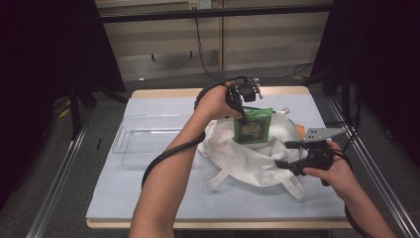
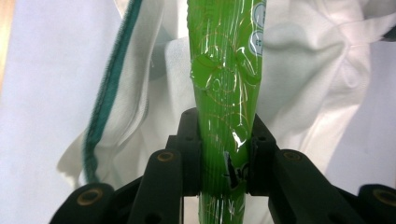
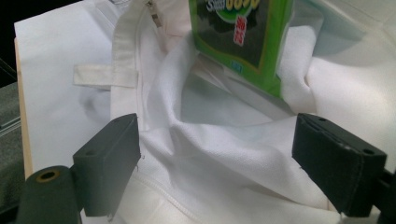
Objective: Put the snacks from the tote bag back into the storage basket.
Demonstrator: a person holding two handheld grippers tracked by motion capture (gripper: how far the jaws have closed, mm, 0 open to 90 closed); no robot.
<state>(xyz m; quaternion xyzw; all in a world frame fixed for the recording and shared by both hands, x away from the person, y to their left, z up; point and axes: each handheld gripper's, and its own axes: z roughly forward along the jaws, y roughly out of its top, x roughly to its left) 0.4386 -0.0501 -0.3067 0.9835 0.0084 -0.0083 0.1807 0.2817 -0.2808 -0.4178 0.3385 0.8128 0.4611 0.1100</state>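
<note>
A green snack packet (image 1: 253, 128) hangs upright over the open mouth of a white cloth bag (image 1: 247, 158) at the table's middle. My left gripper (image 1: 242, 118) comes down from above and is shut on the packet's top edge. In the left gripper view the packet (image 2: 226, 70) is squeezed thin between the two pads of that gripper (image 2: 225, 158). My right gripper (image 1: 286, 154) lies level at the bag's right side, jaws wide open. In the right gripper view this gripper (image 3: 217, 158) straddles the bag's white cloth (image 3: 224, 135), with the packet (image 3: 243, 37) just beyond.
A clear plastic tray (image 1: 130, 140) stands on the pale mat (image 1: 148, 198) left of the bag. Something orange (image 1: 300, 128) peeks out behind the bag's right side. The bag's straps (image 1: 218, 178) trail toward the front. Metal rails run along both sides of the table.
</note>
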